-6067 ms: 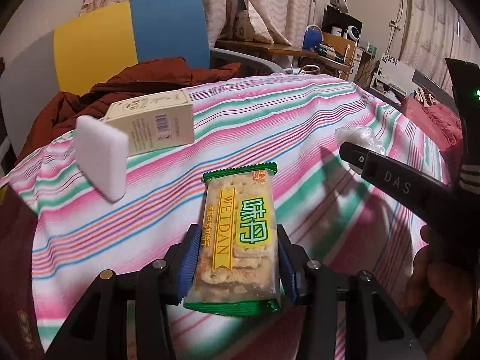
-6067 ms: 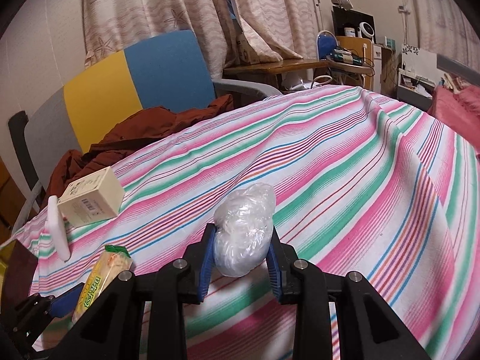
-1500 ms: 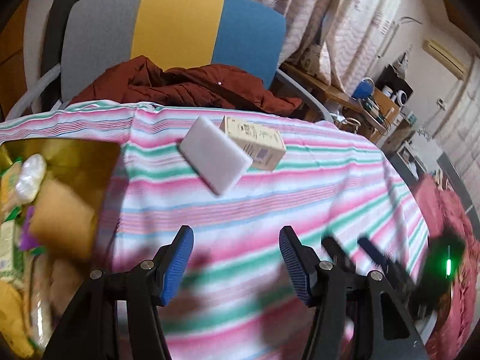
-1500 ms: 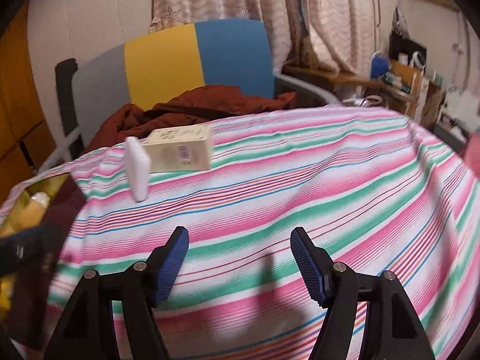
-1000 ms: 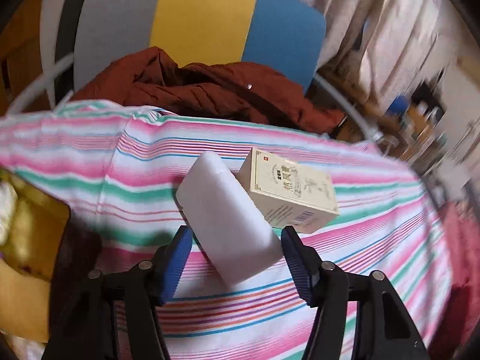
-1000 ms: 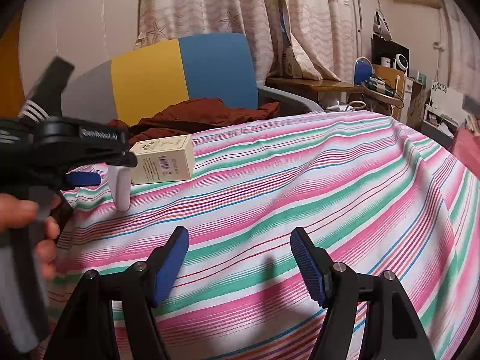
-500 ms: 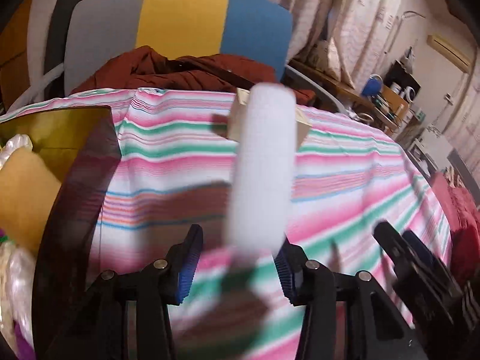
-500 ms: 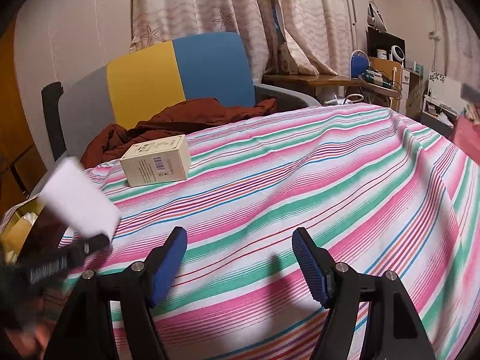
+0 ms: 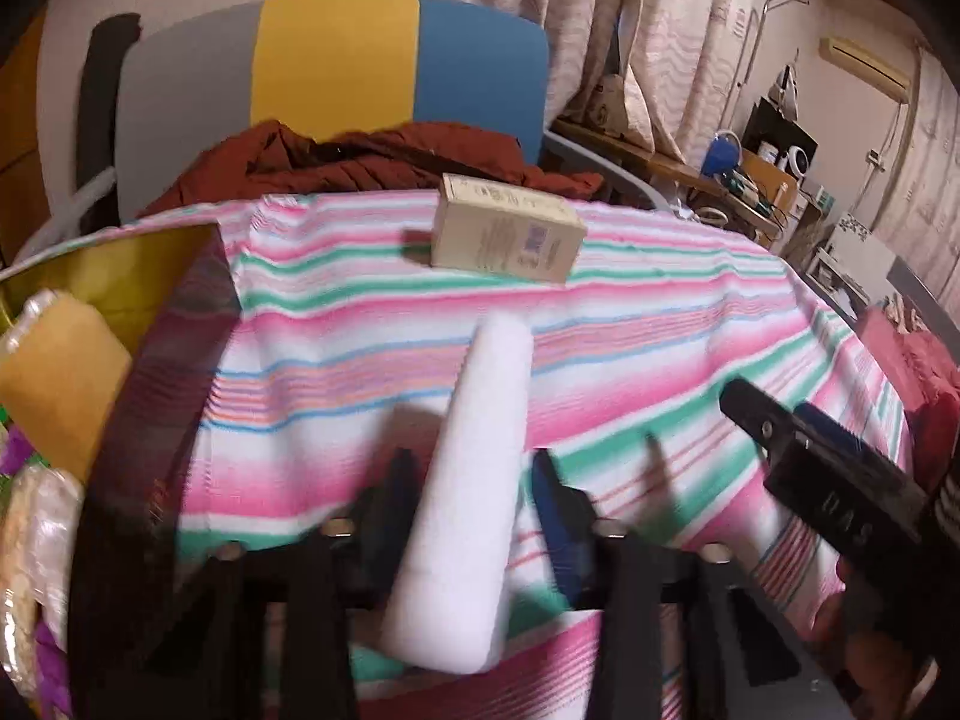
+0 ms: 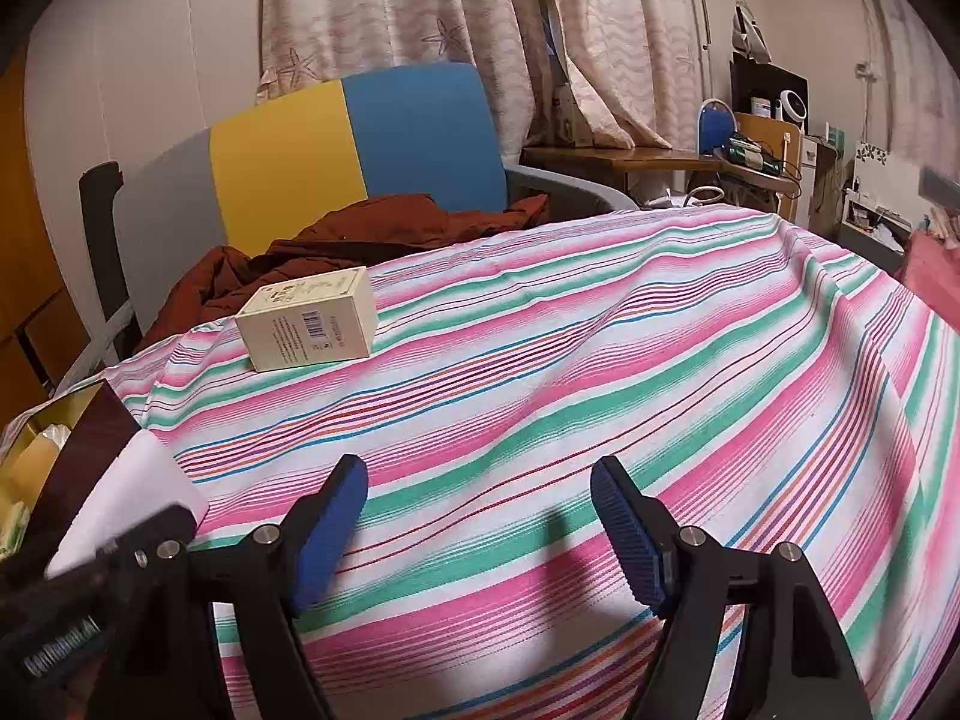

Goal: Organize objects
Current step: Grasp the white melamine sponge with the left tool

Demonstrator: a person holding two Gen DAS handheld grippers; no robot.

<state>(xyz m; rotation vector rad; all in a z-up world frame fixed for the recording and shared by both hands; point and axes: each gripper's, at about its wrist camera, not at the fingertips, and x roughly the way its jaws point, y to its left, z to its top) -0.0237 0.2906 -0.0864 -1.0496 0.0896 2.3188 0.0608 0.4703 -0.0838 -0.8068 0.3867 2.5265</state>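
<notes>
A white foam block [image 9: 474, 480] stands on edge between the blue pads of my left gripper [image 9: 477, 483], whose jaws are closing on it; it is lifted off the striped cloth. In the right wrist view the block [image 10: 129, 492] hangs over the wall of the gold box, with a left finger [image 10: 144, 540] across it. A cream carton [image 10: 309, 318] lies on the cloth near the far edge, also seen ahead of the left gripper as the carton [image 9: 507, 237]. My right gripper [image 10: 480, 498] hovers over bare cloth, jaws opening, nothing between them.
An open gold box [image 9: 114, 276] with several wrapped snacks sits at the left edge. A rust-red garment [image 10: 360, 228] lies on the grey, yellow and blue chair [image 10: 354, 138] behind the table. The right gripper [image 9: 798, 426] shows at the right of the left wrist view.
The left gripper has taken the white block from beside the carton, lifted it and carried it toward the gold box, its jaws narrowing. The right gripper stayed put and its jaws widened slightly.
</notes>
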